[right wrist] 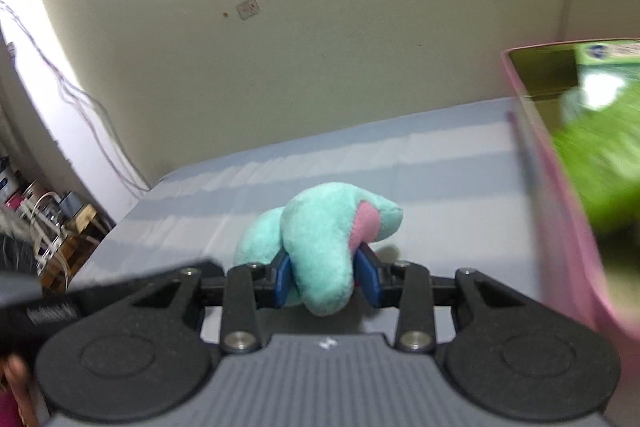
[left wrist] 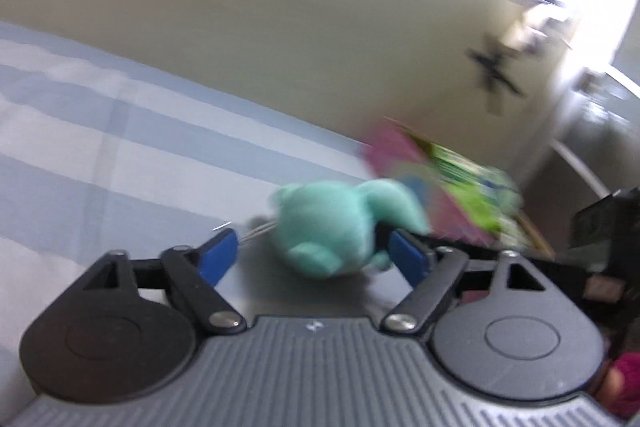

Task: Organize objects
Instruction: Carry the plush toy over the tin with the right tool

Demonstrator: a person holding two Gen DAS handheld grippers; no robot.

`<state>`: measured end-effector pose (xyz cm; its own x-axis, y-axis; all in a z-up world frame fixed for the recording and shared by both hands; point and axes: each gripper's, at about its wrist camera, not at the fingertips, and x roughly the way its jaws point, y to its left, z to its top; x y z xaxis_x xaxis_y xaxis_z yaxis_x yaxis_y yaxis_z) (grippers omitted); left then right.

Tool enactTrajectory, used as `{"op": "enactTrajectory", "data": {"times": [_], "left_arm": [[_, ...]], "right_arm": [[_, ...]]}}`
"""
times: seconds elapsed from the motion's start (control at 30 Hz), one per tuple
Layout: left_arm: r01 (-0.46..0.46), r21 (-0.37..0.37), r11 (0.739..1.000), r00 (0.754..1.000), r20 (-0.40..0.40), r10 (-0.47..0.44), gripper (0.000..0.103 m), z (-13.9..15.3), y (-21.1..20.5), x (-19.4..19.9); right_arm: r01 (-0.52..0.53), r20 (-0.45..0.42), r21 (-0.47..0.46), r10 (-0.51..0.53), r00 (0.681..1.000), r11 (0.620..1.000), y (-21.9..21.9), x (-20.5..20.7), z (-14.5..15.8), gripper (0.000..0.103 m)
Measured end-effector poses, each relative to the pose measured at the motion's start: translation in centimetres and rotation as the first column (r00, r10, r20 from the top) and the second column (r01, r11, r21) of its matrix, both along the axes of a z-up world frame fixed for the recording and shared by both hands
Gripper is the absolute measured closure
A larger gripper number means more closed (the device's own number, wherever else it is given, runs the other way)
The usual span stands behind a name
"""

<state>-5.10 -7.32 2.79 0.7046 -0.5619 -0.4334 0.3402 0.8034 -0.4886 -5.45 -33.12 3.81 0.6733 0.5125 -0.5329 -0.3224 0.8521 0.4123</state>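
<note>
1. No brand or wording can be read. A green package (right wrist: 600, 115) in the pink box (right wrist: 560, 227) carries a blue-and-white printed patch, too blurred to make out; a dark bar at the lower left of the right wrist view has white lettering that is also unreadable.
2. The teal plush toy (right wrist: 320, 251) lies on a bed sheet (right wrist: 420, 163) striped in pale blue and white, next to a cream wall (right wrist: 320, 27).
3. In the right wrist view the right tool (right wrist: 326, 277) is clamped on the toy: both blue pads (right wrist: 370, 281) press into a thick teal limb, which bulges out between them. A pink patch shows on the toy just above the right-hand pad.
4. In the left wrist view the left tool (left wrist: 316, 253) stands apart. Its left blue pad (left wrist: 218, 251) is clear of the plush toy (left wrist: 328, 223), while the right pad sits right against the toy's side; whether it presses in is lost in blur.
5. Only the right wrist view shows the pink patch, a small plate on the wall, loose cables running down the left and cluttered shelving beyond the bed's edge.
6. Only the left wrist view shows the pink box (left wrist: 400, 155) lying behind the toy with the green package (left wrist: 476, 187) in it, dark smudged shapes on the wall and a bright glare at the upper right.
</note>
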Motion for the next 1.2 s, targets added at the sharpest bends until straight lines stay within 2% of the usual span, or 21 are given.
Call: {"op": "enactTrajectory", "data": {"times": [0.13, 0.23, 0.37, 0.5, 0.63, 0.7, 0.8, 0.93, 1.07, 1.2], "left_arm": [[0.065, 0.040, 0.997, 0.998, -0.014, -0.064, 0.010, -0.2, -3.9, -3.0], [0.095, 0.021, 0.995, 0.993, -0.072, -0.094, 0.012, -1.2, -5.6, -3.7], [0.149, -0.002, 0.989, 0.982, -0.119, -0.148, 0.012, -1.8, -7.8, -4.6], [0.234, 0.001, 0.972, 0.965, -0.122, -0.232, 0.029, -1.1, -10.7, -5.4], [0.318, 0.034, 0.948, 0.943, -0.111, -0.313, 0.046, -0.2, -13.7, -6.1], [0.338, 0.058, 0.939, 0.937, -0.111, -0.330, 0.048, 0.2, -15.1, -6.5], [0.358, 0.087, 0.930, 0.933, -0.081, -0.352, 0.049, 1.4, -16.8, -7.3], [0.385, 0.129, 0.914, 0.922, 0.003, -0.388, 0.049, 4.5, -19.0, -7.5], [0.391, 0.188, 0.901, 0.910, 0.068, -0.409, 0.049, 7.0, -21.3, -6.5], [0.374, 0.236, 0.897, 0.905, 0.121, -0.409, 0.049, 8.6, -24.5, -5.4]], "right_arm": [[0.018, 0.004, 0.052, -0.018, 1.000, 0.998, -3.8, -4.8, -0.3, 0.070], [0.042, -0.007, 0.116, -0.041, 0.999, 0.992, -5.8, -6.6, 0.5, 0.070], [0.073, 0.006, 0.142, -0.074, 0.997, 0.987, -7.7, -8.7, 0.6, 0.070], [0.118, 0.005, 0.173, -0.121, 0.993, 0.978, -10.5, -11.1, -0.1, 0.070], [0.164, 0.002, 0.211, -0.168, 0.986, 0.964, -13.3, -12.9, -0.6, 0.070], [0.183, 0.007, 0.222, -0.189, 0.982, 0.958, -14.7, -13.7, -0.6, 0.070], [0.202, 0.041, 0.235, -0.217, 0.975, 0.951, -16.5, -15.0, 0.0, 0.070], [0.211, 0.145, 0.246, -0.251, 0.957, 0.946, -18.1, -15.7, 2.2, 0.070], [0.229, 0.231, 0.249, -0.287, 0.930, 0.941, -19.9, -14.8, 4.0, 0.070], [0.245, 0.277, 0.262, -0.316, 0.908, 0.933, -22.1, -12.5, 5.2, 0.070]]}}
